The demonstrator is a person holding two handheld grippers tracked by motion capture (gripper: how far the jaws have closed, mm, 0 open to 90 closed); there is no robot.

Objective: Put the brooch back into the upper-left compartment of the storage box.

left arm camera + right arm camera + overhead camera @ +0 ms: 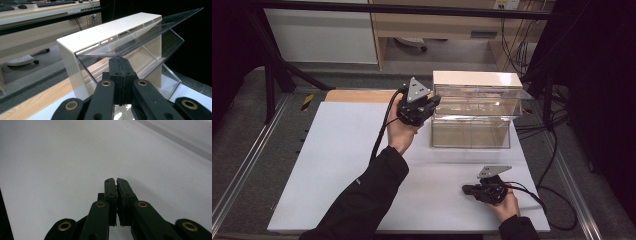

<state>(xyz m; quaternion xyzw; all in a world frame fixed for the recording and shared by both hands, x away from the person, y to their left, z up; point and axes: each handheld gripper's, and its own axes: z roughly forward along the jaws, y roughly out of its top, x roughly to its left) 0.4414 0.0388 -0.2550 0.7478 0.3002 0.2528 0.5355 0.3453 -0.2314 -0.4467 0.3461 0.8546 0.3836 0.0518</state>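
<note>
Table (342, 165) showing plain white, tan wood strip at far edge. Bin (472, 107) showing clear plastic under cream top. Grippers (435, 101) (465, 189) showing black with grey plates, brass rivets. Sleeves (362, 200) showing black.

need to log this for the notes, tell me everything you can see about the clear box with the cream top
The box stands upright at the far right of the white table. It has a cream, plastic-looking top and back and clear plastic fronts in two tiers. The upper clear flap is tilted up and open. Both tiers look empty. The left hand-held gripper, jaws shut, is right at the flap's lower edge; whether they clamp it is unclear.
</note>
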